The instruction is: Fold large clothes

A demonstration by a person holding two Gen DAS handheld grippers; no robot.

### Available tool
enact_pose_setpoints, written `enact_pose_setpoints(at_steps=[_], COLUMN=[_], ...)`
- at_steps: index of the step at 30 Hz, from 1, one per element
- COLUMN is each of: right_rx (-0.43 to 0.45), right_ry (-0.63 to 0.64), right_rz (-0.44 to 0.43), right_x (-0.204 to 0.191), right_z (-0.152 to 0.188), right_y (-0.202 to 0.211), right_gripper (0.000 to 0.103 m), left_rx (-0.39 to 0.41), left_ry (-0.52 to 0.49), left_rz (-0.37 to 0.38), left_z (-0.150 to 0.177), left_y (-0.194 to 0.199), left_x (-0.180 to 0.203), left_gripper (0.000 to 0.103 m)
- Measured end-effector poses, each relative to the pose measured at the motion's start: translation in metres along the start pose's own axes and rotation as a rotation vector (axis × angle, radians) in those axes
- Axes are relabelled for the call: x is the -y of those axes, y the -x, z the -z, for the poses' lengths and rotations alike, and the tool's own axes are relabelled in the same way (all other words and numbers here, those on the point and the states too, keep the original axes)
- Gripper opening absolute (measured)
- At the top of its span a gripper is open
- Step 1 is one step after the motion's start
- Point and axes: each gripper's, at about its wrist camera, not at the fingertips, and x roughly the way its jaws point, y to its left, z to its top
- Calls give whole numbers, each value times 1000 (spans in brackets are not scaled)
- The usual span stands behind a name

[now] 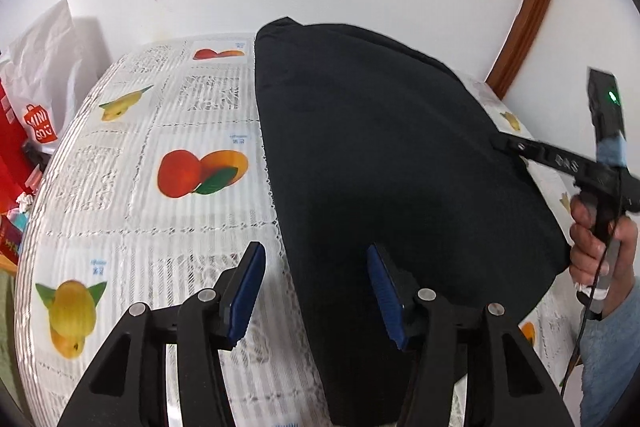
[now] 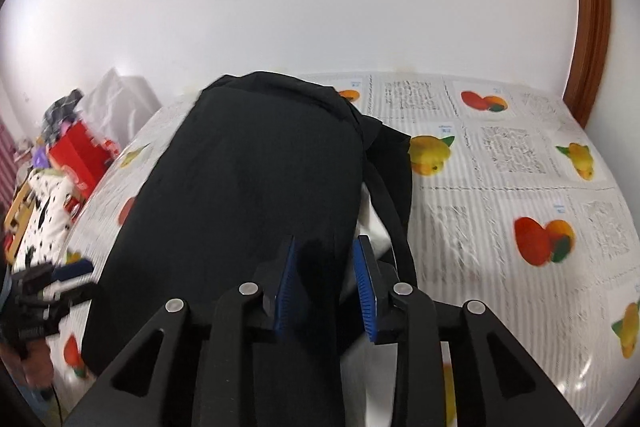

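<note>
Currently folded black garment on tabletop: soft, limp, light. Left tool open, empty; right tool open astride edge. Best grabbed at hem corners.

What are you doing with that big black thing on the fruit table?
A person is folding a large black cloth garment on a table covered with a white lace tablecloth printed with fruit. Each hand holds a hand-held gripper. The left hand-held gripper hangs open over the garment's edge, gripping nothing. The right hand-held gripper has black fabric between its blue pads, but they stand apart, so it looks open. The garment lies partly folded.
</note>
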Motion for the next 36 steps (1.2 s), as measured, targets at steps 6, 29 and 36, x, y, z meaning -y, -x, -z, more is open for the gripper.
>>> enact_pose_setpoints(at_steps=[6,29,36], right_rx=[104,139,96], right_ry=[-26,-13,23], right_rz=[-146,-48,74], right_x=[17,19,15], right_z=[-7,61,80], right_y=[14,62,81], right_gripper=[2,3,4], left_rx=[-30,-24,5], left_ry=[-18,-7,18], left_rz=[4,-17,-32], left_z=[-1,10,23], left_y=[-16,10,26], left_x=[7,18,17], left_gripper=[53,53,52])
